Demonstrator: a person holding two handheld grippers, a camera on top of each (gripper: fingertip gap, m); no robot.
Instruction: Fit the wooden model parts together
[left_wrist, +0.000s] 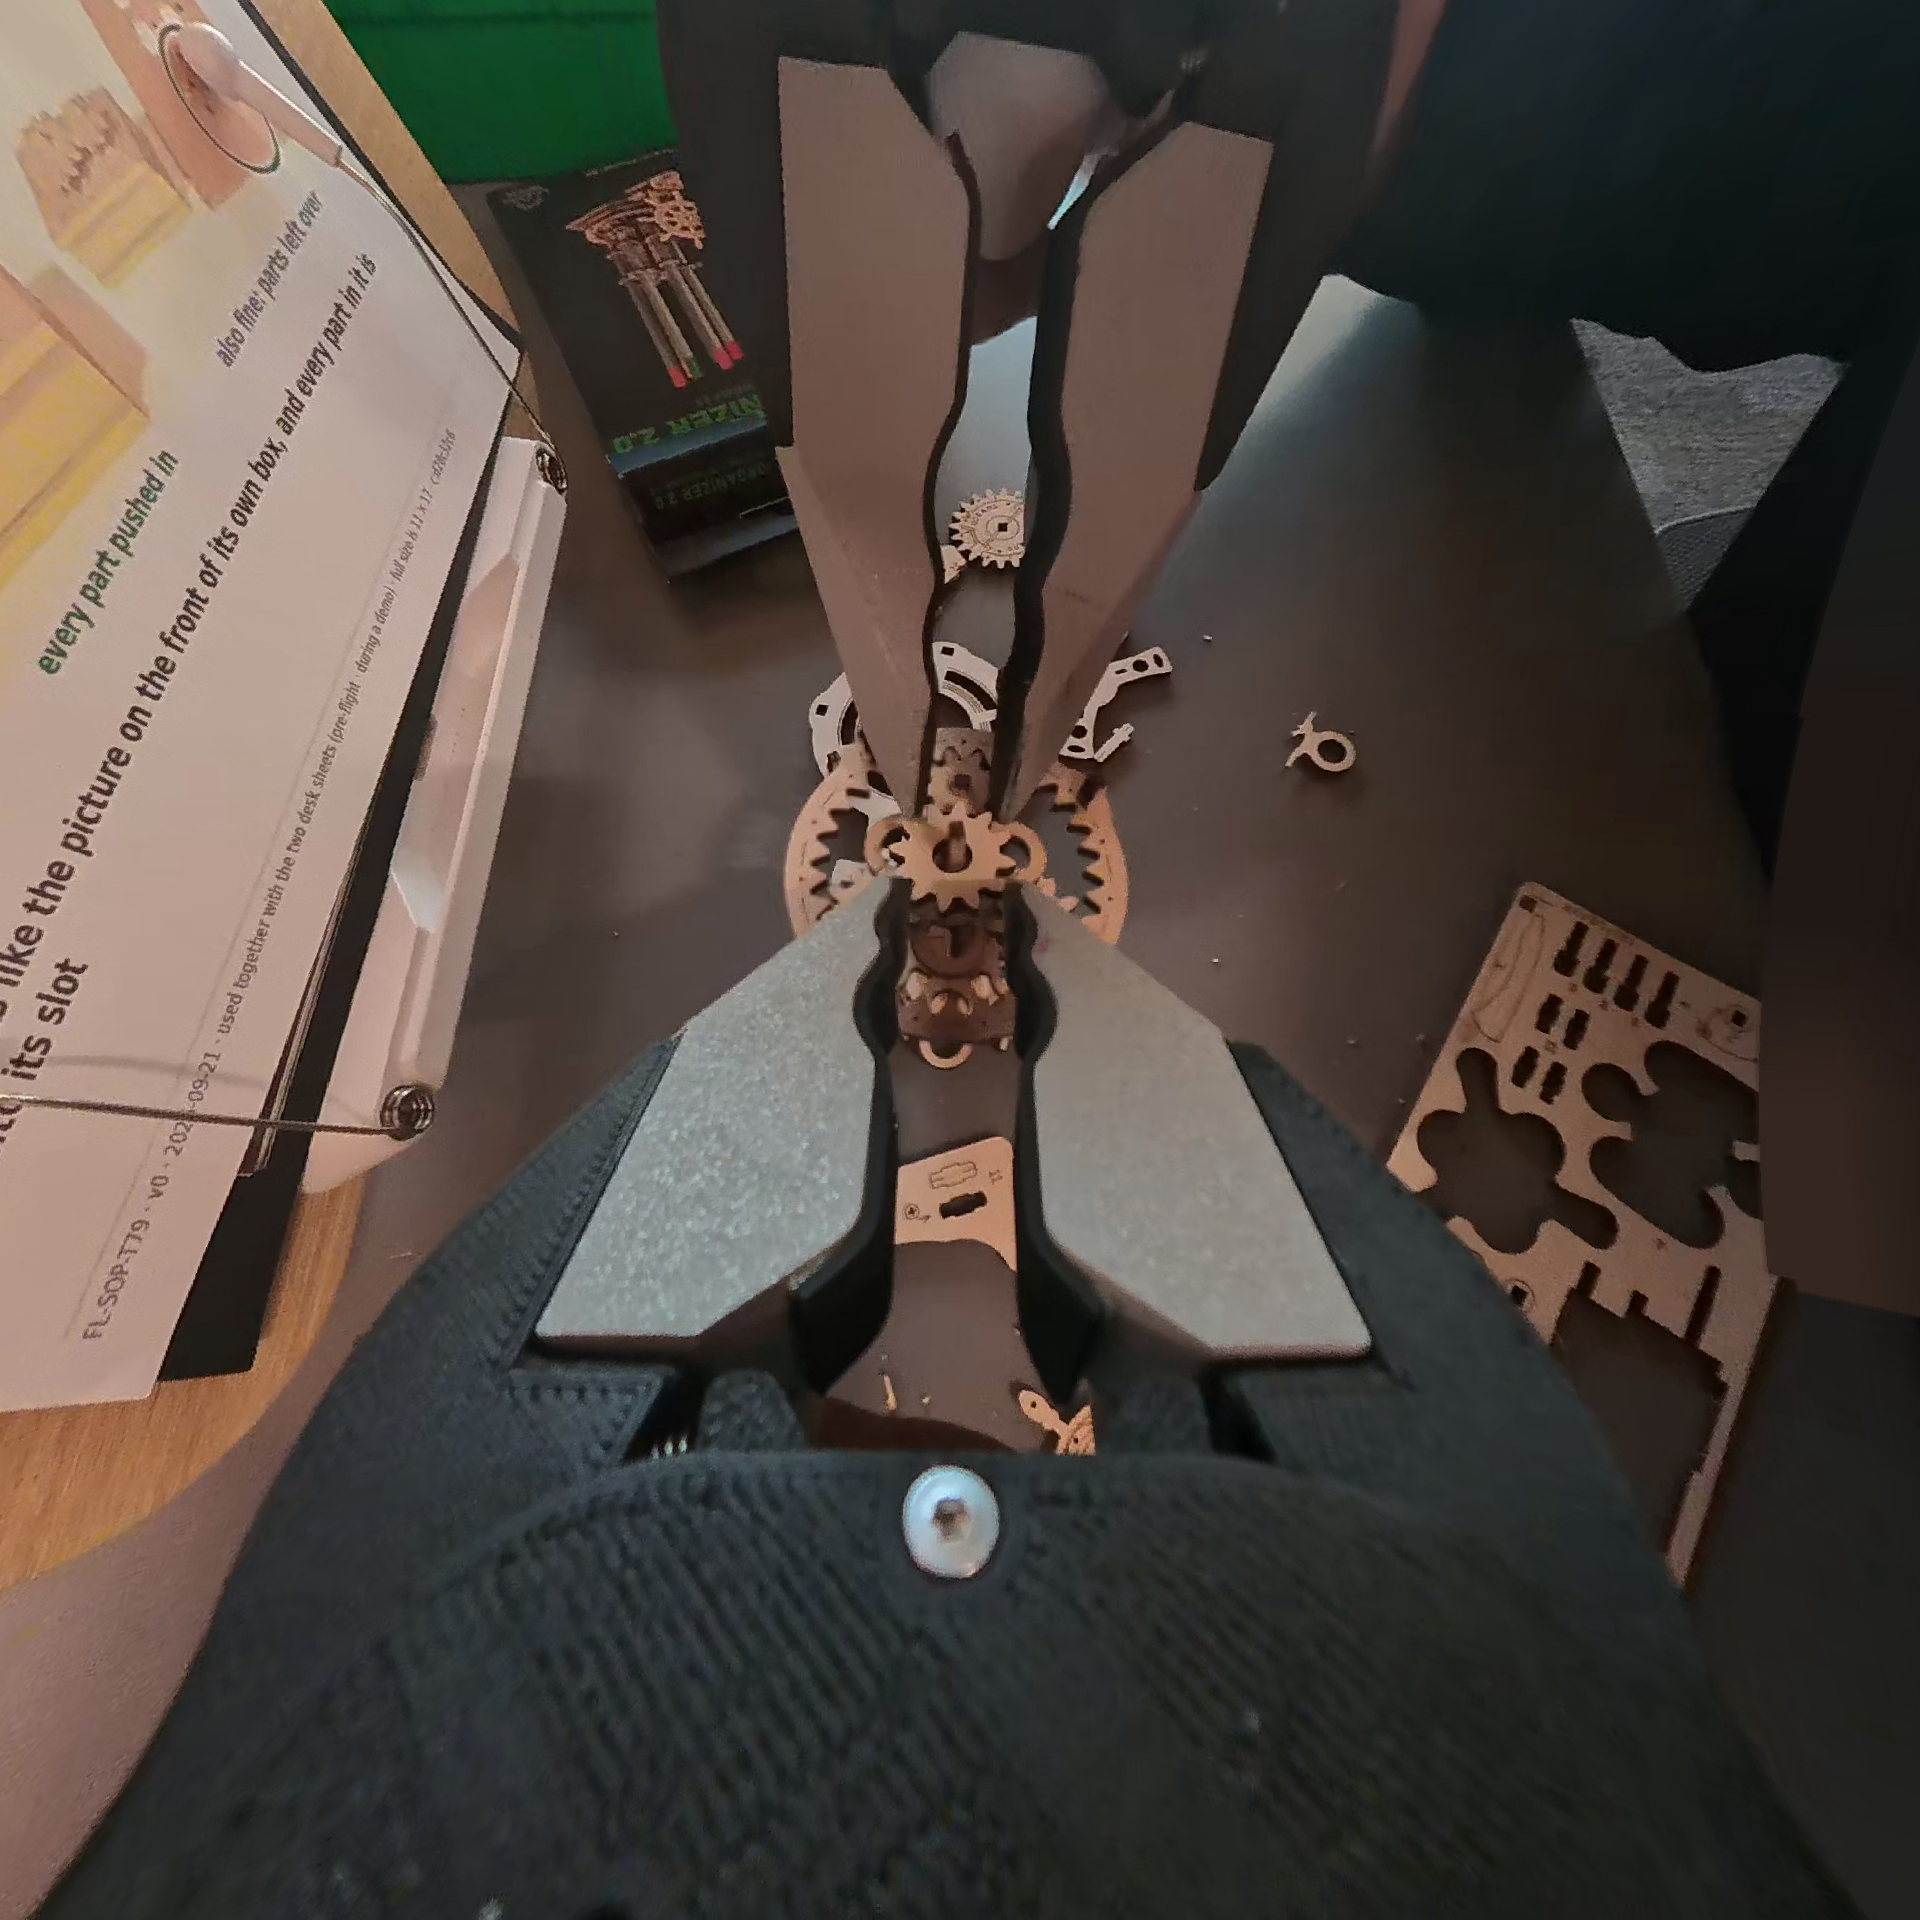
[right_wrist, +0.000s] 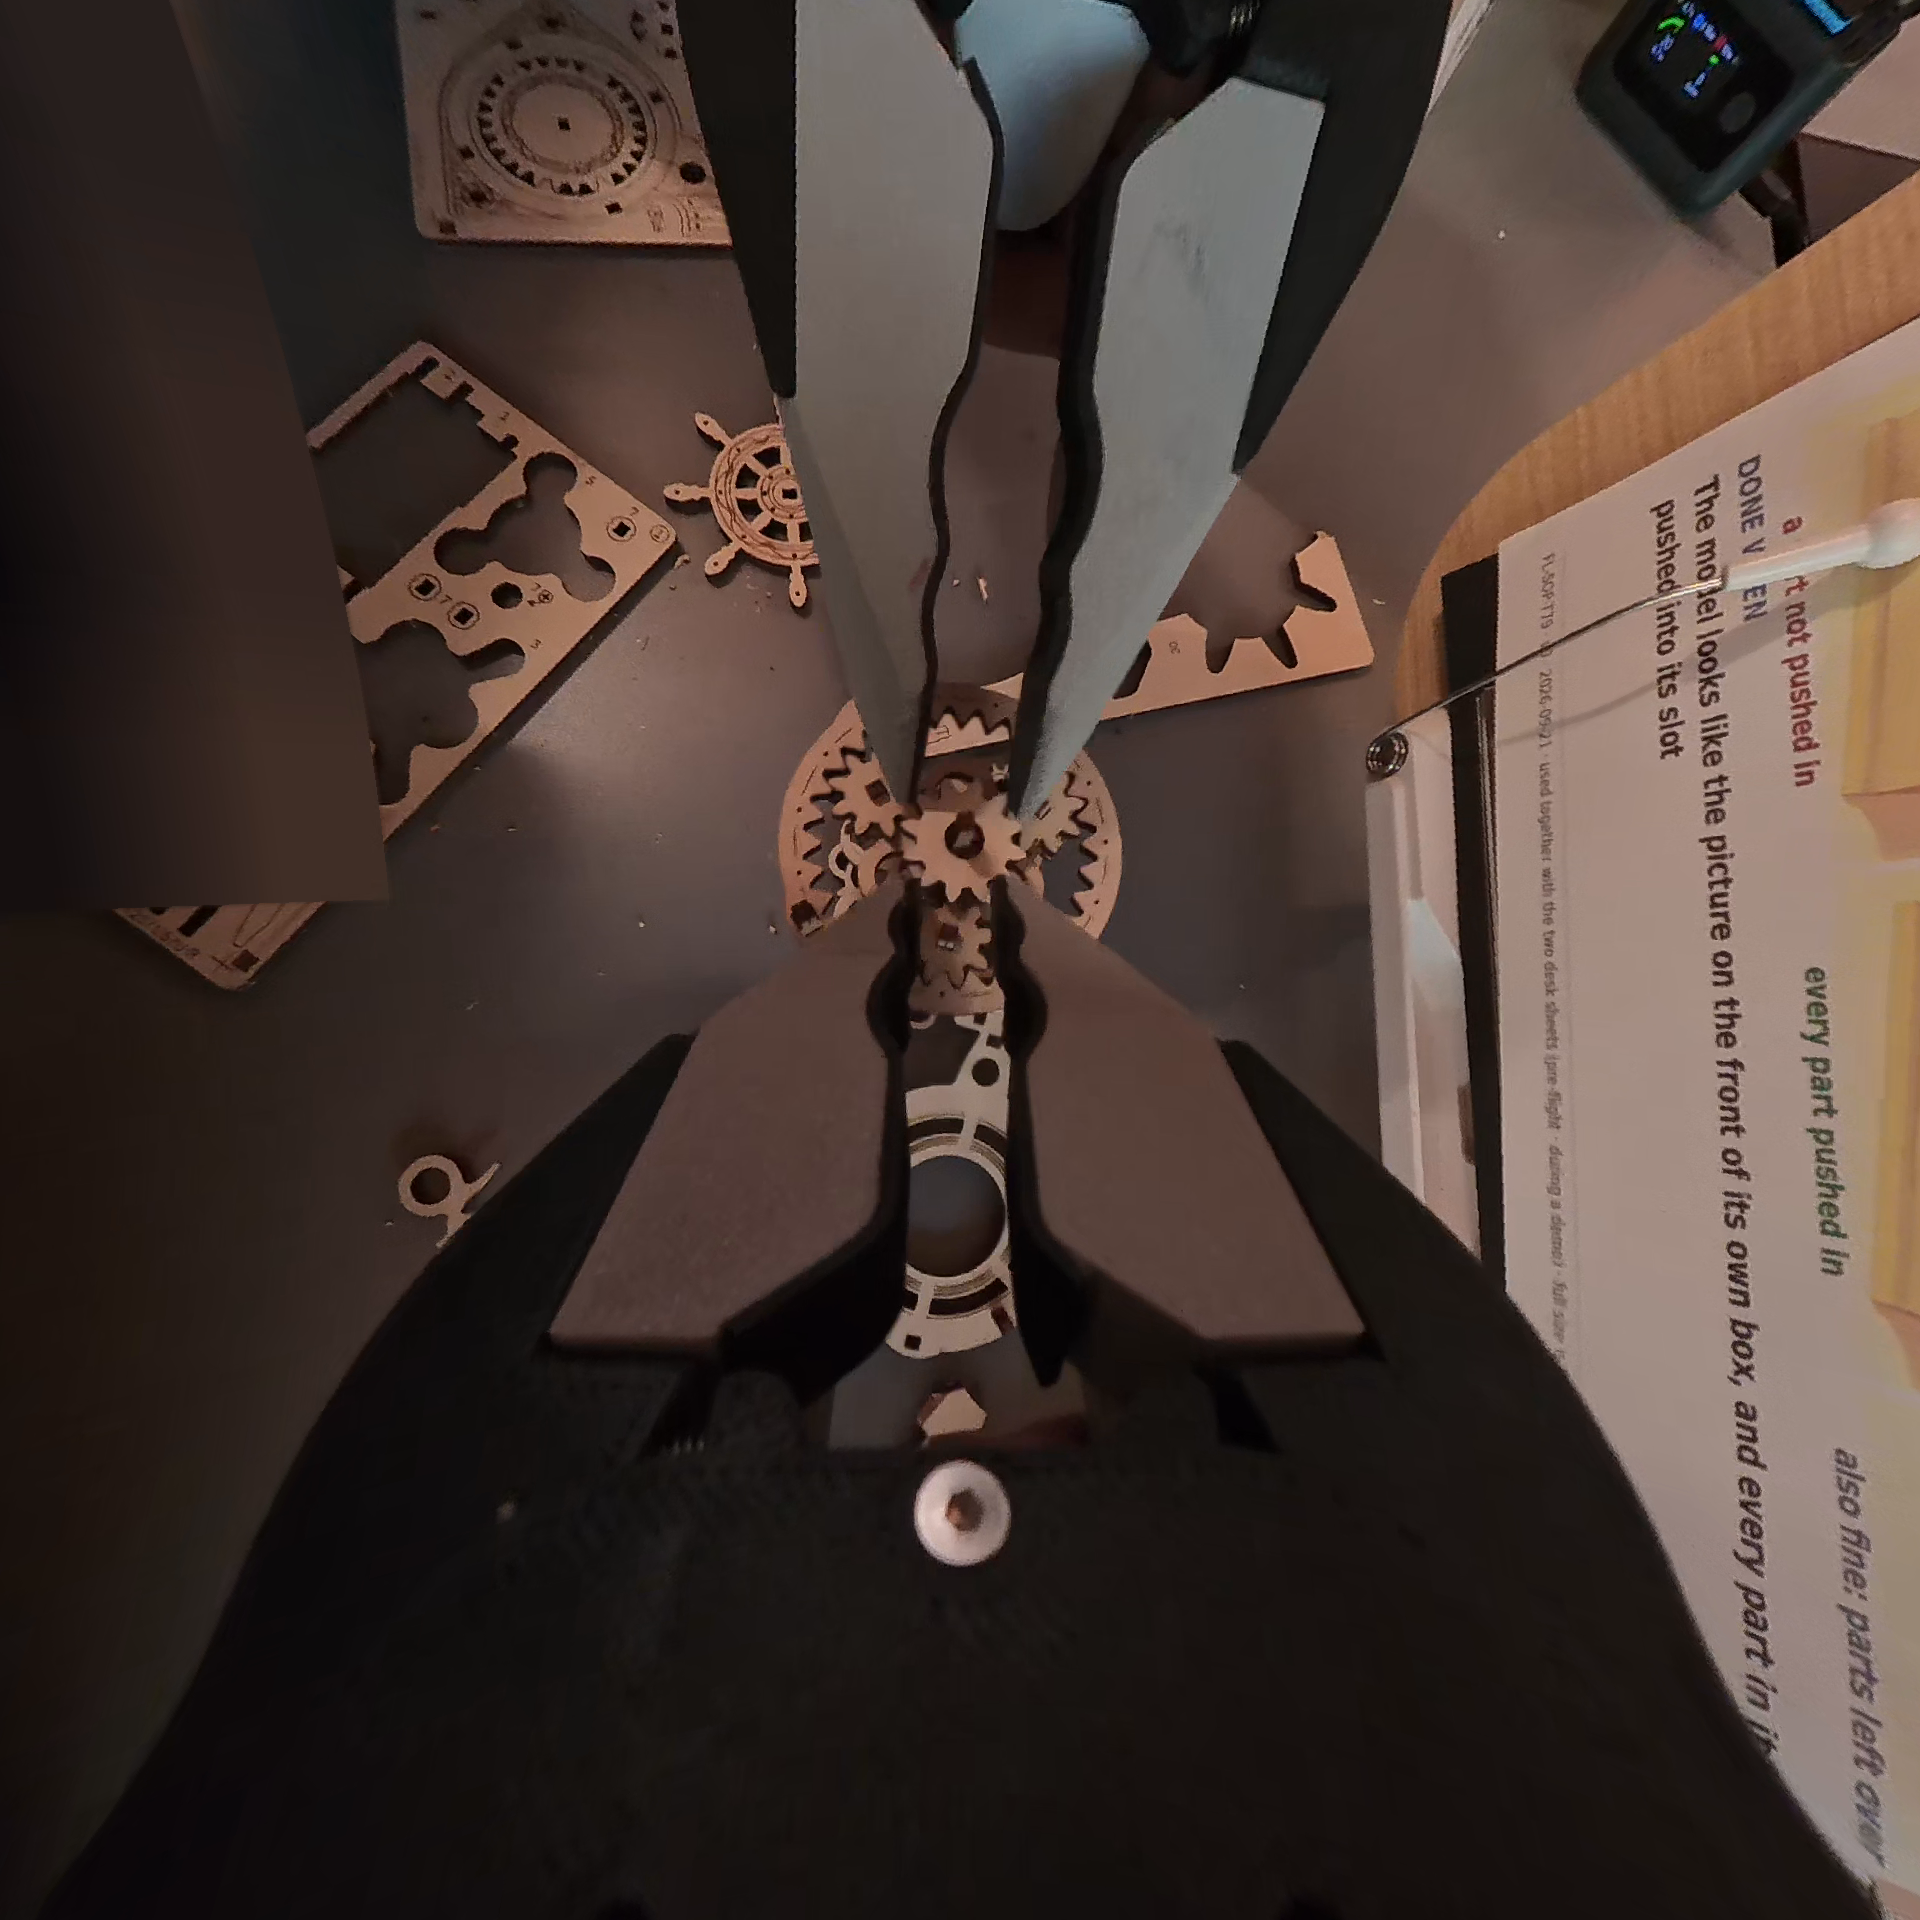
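Nearest my left gripper (left_wrist: 954, 894), a small pale wooden gear (left_wrist: 954, 854) with a centre hole sits above a round toothed ring (left_wrist: 1091, 862) that lies flat on the dark table (left_wrist: 1403, 582). My left gripper's jaws are narrow, their tips pinching the gear from its near side. Opposite, my right gripper (right_wrist: 956, 896) is narrow too, its tips meeting the same gear. Farther off lie a punched-out wooden sheet (left_wrist: 1579, 1122) and a dark box (left_wrist: 665, 343).
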